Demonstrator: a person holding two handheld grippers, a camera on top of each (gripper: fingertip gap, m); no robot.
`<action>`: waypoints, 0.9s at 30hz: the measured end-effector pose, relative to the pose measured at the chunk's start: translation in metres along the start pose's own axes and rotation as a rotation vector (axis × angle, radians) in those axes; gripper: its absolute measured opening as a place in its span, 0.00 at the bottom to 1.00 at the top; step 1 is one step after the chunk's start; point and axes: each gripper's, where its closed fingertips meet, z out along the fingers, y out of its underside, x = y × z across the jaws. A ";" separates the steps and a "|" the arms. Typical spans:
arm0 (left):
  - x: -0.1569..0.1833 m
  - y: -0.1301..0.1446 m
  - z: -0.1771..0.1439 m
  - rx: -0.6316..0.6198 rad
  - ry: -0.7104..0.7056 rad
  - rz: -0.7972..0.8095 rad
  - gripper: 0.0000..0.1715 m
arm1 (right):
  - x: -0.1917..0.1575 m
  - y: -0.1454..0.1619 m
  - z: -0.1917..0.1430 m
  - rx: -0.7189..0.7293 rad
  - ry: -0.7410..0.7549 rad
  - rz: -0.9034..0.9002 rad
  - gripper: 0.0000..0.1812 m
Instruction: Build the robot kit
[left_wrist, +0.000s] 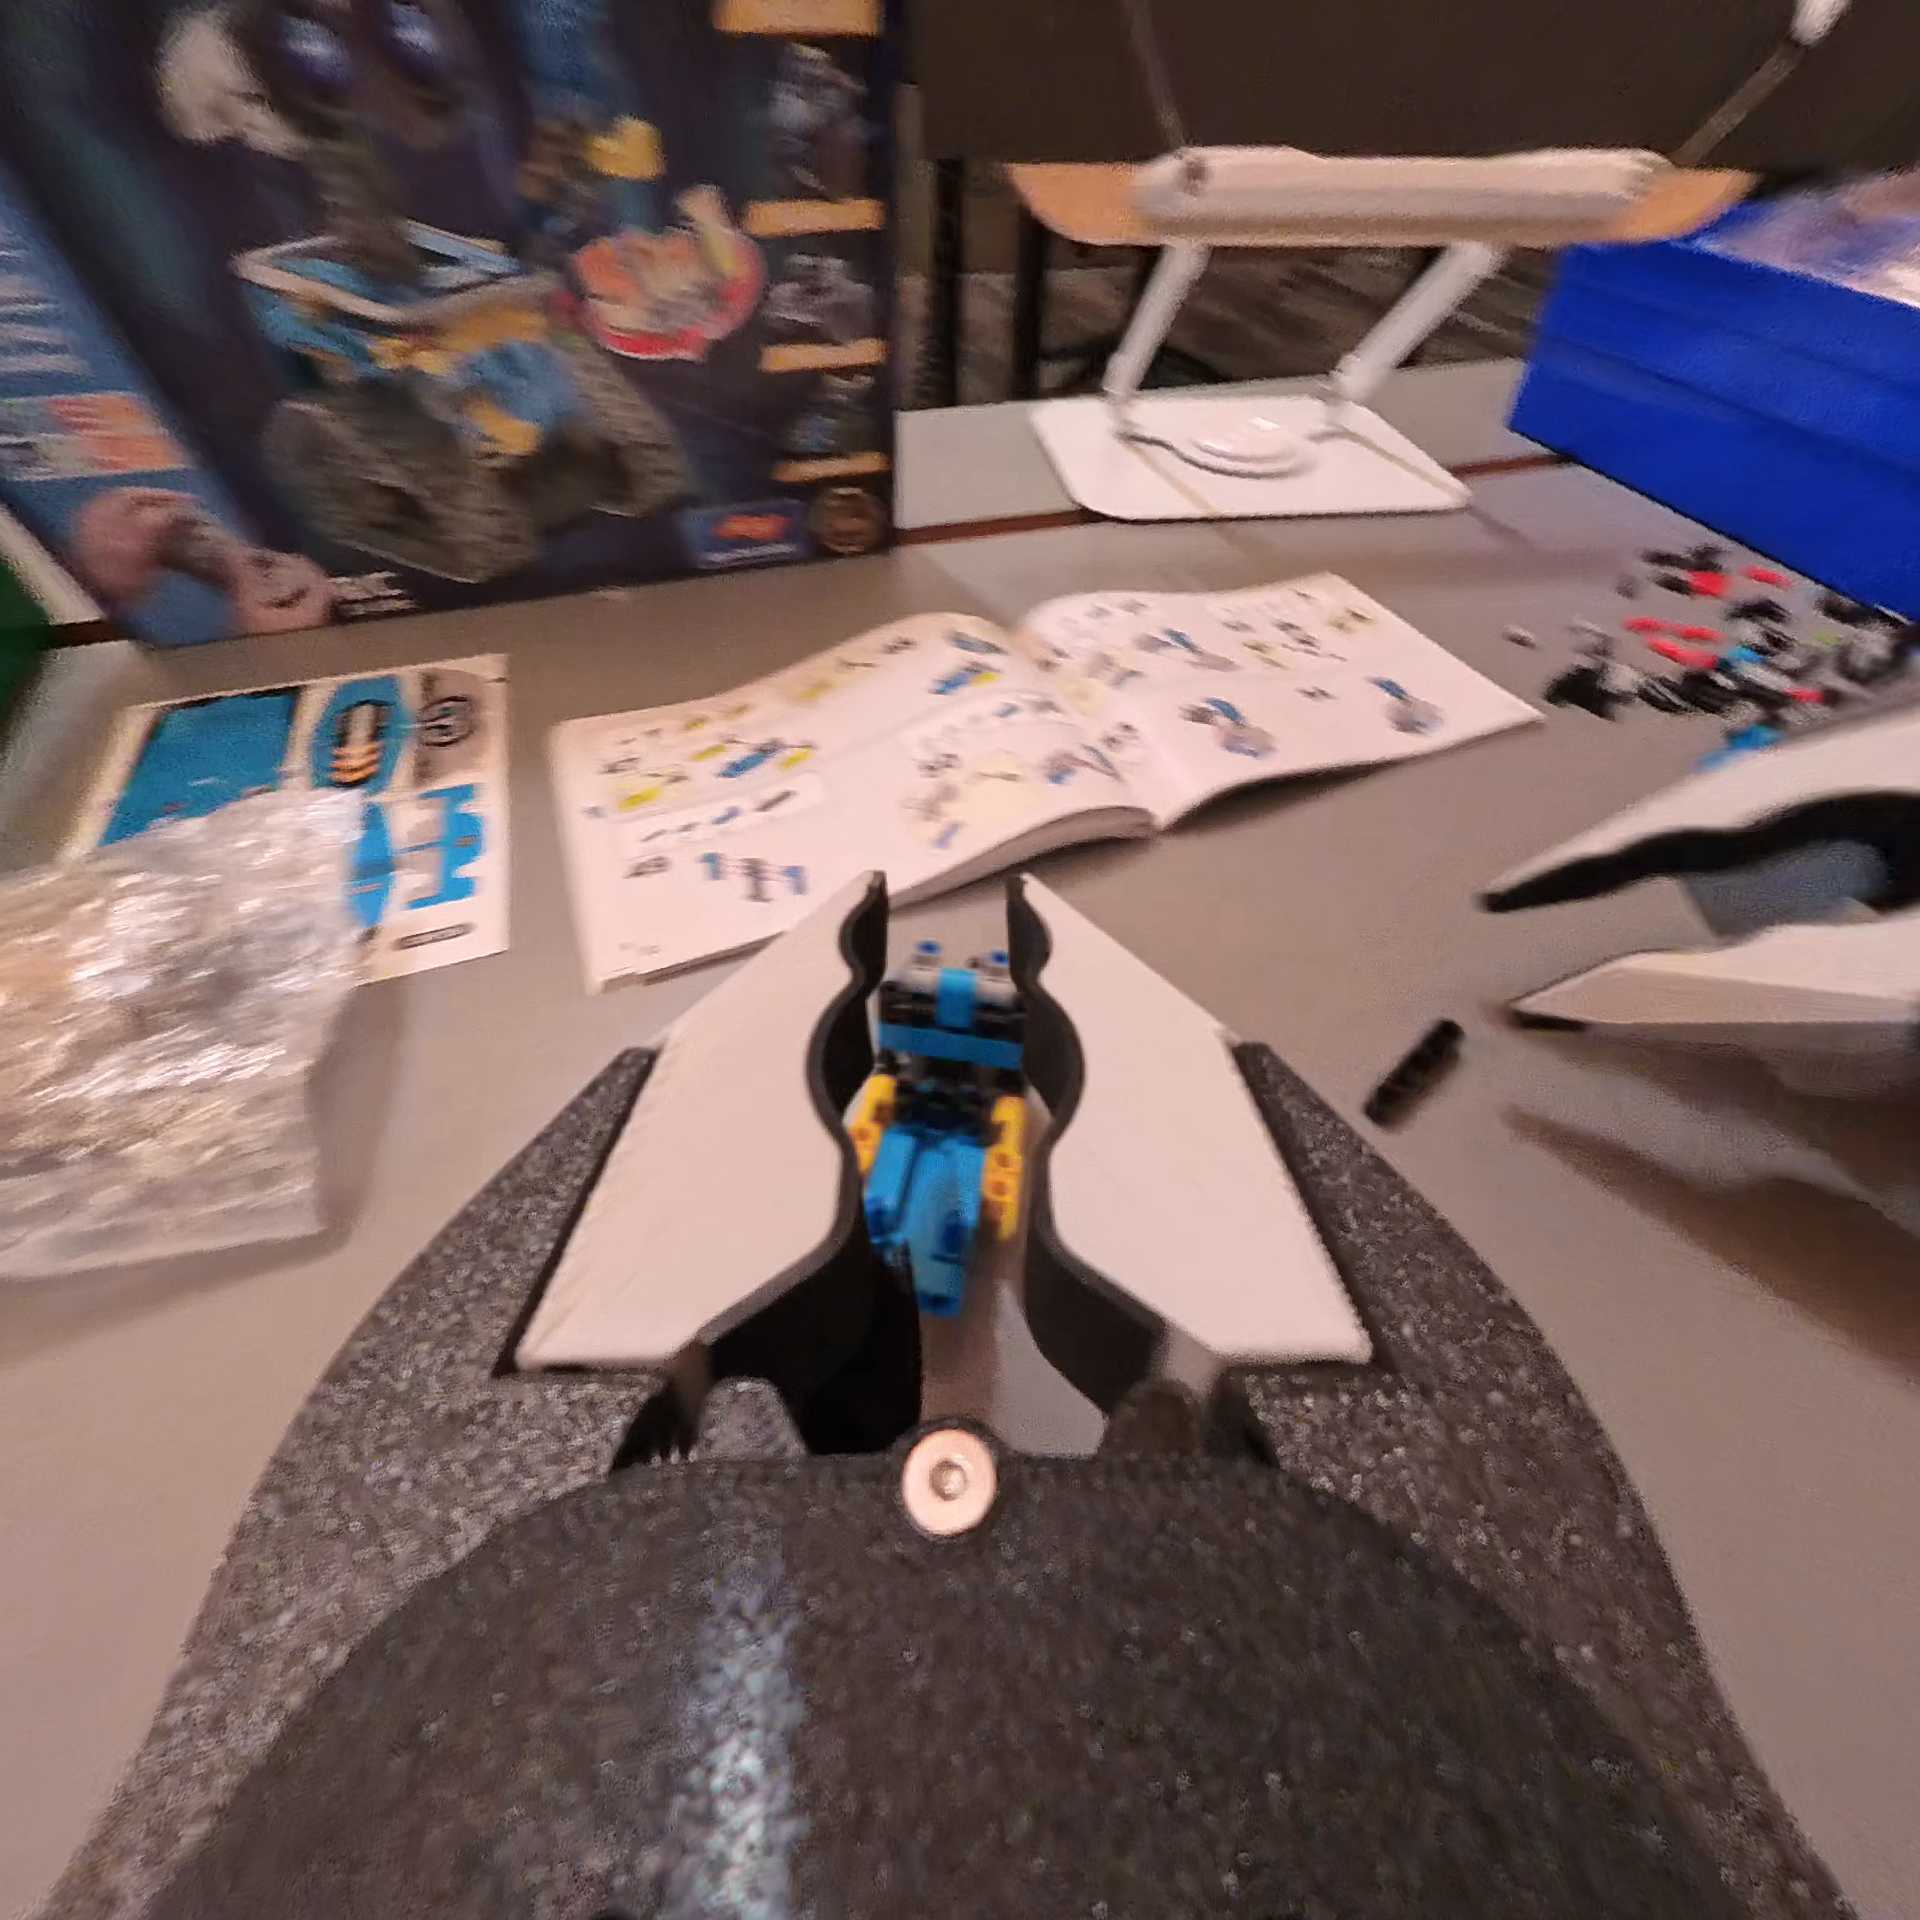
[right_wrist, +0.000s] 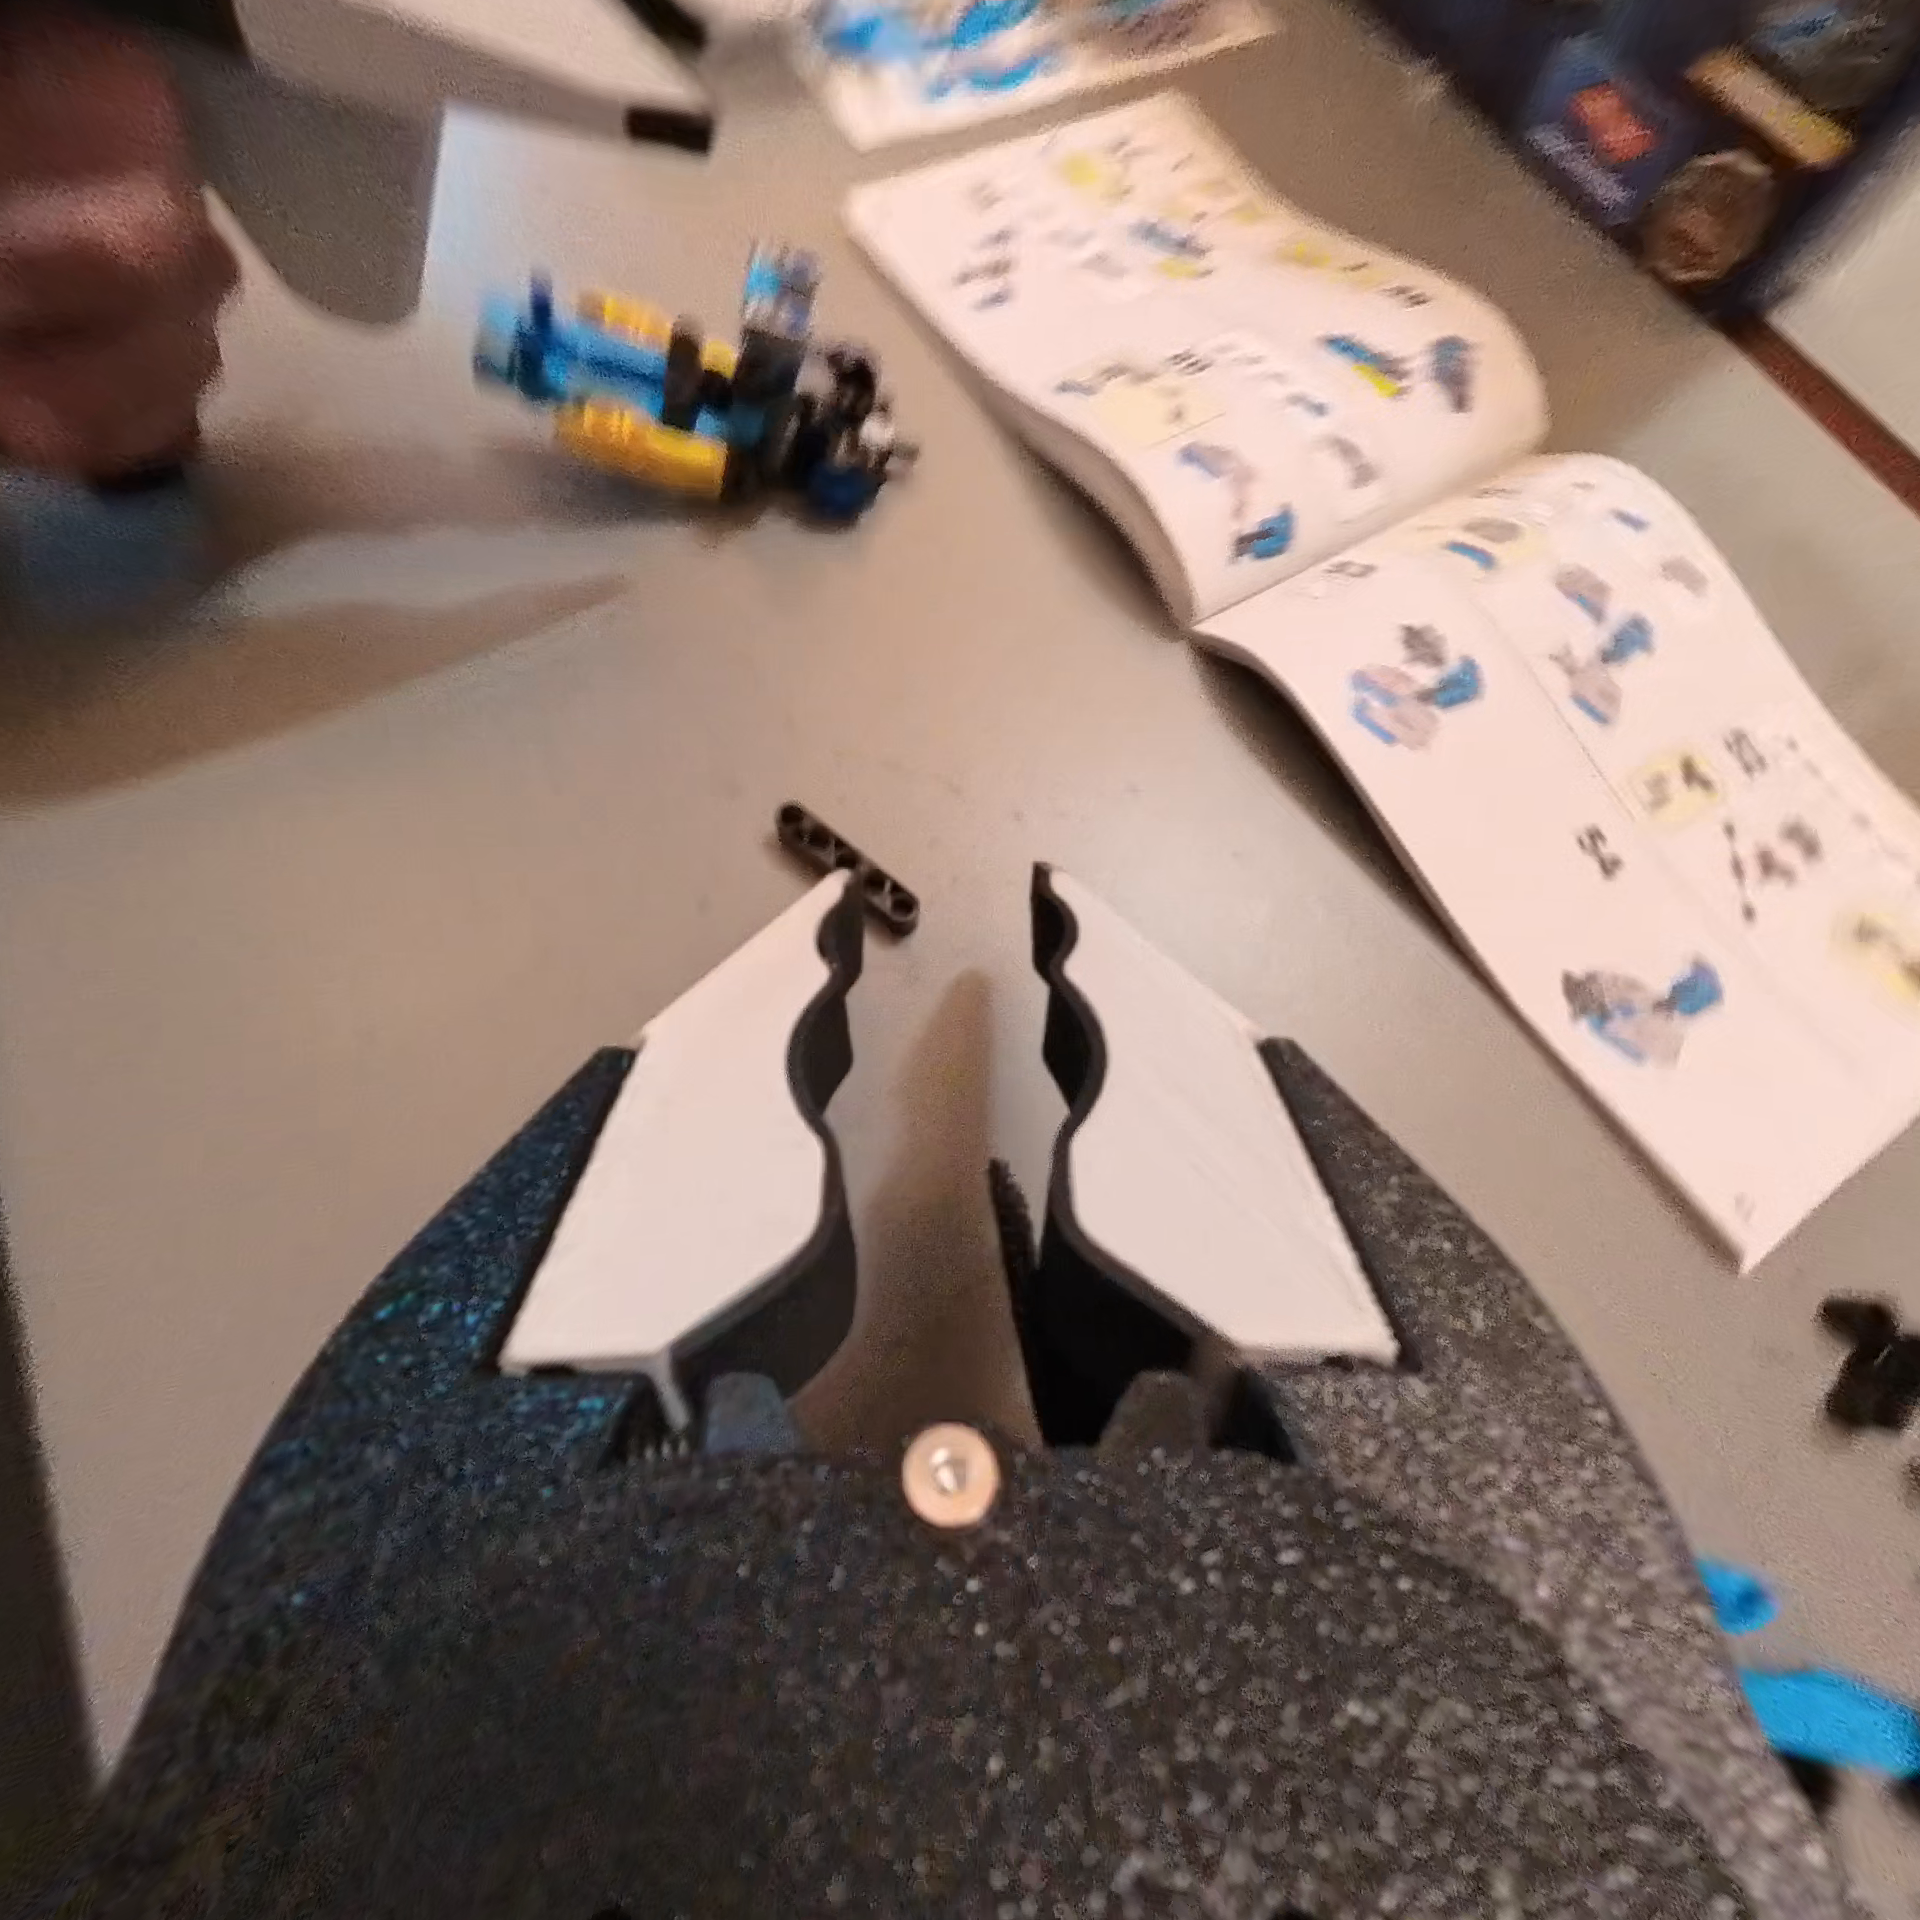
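Brick model (left_wrist: 940, 1117), blue, yellow and black, sits pinched between the jaws of the left gripper (left_wrist: 943, 904), fingers closed in on both its sides; in the right wrist view the same model (right_wrist: 686, 400) appears far left, and whether it touches the table there is unclear through blur. Surface is a plain grey table (left_wrist: 1351, 1299). Far side: one big printed toy box (left_wrist: 447, 301) standing upright, one white folding stand (left_wrist: 1268, 416) to its right, one blue box (left_wrist: 1725, 395) at far right, dark background behind. On the table: one open instruction booklet (left_wrist: 1039, 748) in the middle, one sticker sheet (left_wrist: 312, 800) to its left, one crumpled clear plastic bag (left_wrist: 156, 1039) at near left overlapping the sheet, one scatter of small black, red and blue loose parts (left_wrist: 1745, 644) at far right, too blurred to count. One short black beam with holes (right_wrist: 847, 862) lies alone on the table. Right gripper (right_wrist: 940, 894) has jaws spread with bare table between them, holding nothing; its left fingertip overlaps the black beam in view, contact unclear. Both pictures carry motion blur.
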 end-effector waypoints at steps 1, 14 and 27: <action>-0.010 -0.001 -0.001 0.006 -0.033 -0.031 0.13 | 0.005 -0.003 -0.006 0.060 0.038 0.097 0.15; -0.022 0.007 0.004 -0.033 -0.069 -0.065 0.17 | 0.042 -0.002 -0.036 0.150 0.129 0.269 0.12; -0.022 -0.005 0.005 0.009 -0.093 -0.033 0.17 | 0.132 0.132 -0.169 0.030 0.617 0.426 0.17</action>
